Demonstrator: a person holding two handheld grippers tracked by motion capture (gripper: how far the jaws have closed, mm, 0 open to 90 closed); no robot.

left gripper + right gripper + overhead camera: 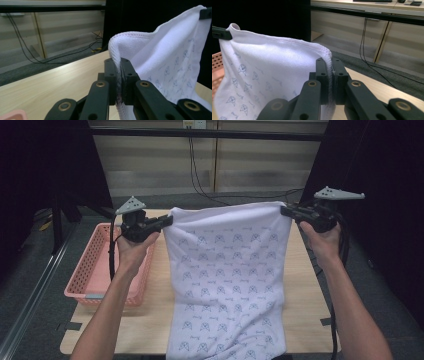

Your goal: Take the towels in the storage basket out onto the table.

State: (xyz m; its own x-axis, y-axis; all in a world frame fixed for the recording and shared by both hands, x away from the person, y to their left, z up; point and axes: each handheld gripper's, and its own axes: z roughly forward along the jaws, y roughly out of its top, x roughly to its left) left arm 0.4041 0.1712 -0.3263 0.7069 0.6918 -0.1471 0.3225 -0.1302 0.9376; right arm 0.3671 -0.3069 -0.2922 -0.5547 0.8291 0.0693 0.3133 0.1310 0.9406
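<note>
The left claw [169, 221] is clamped tight on one top corner of a white towel [227, 280], and the left gripper view shows the stitched hem [117, 62] pinched flat between its two black jaws, with no gap showing. The right claw [285, 210] is closed the same way on the opposite top corner; in the right gripper view the hem [329, 62] runs straight down between its jaws. The towel, printed with small blue figures, hangs stretched between the two claws above the wooden counter [305, 285], its top edge sagging slightly in the middle. Its lower part drapes over the counter and runs past the near edge at the bottom of the high view, so where the cloth ends cannot be seen. Bare counter lies on both sides of the towel: a wider strip to the right, a narrower one to the left. A pink basket [95, 270] sits at the counter's left edge, just beside the left forearm and near the towel's left side. Dark curtains close in on both sides, and the right claw is held near the right one. Beyond the far edge lie grey floor and loose black cables [200, 180]. Whether the basket holds anything is hard to make out.
</note>
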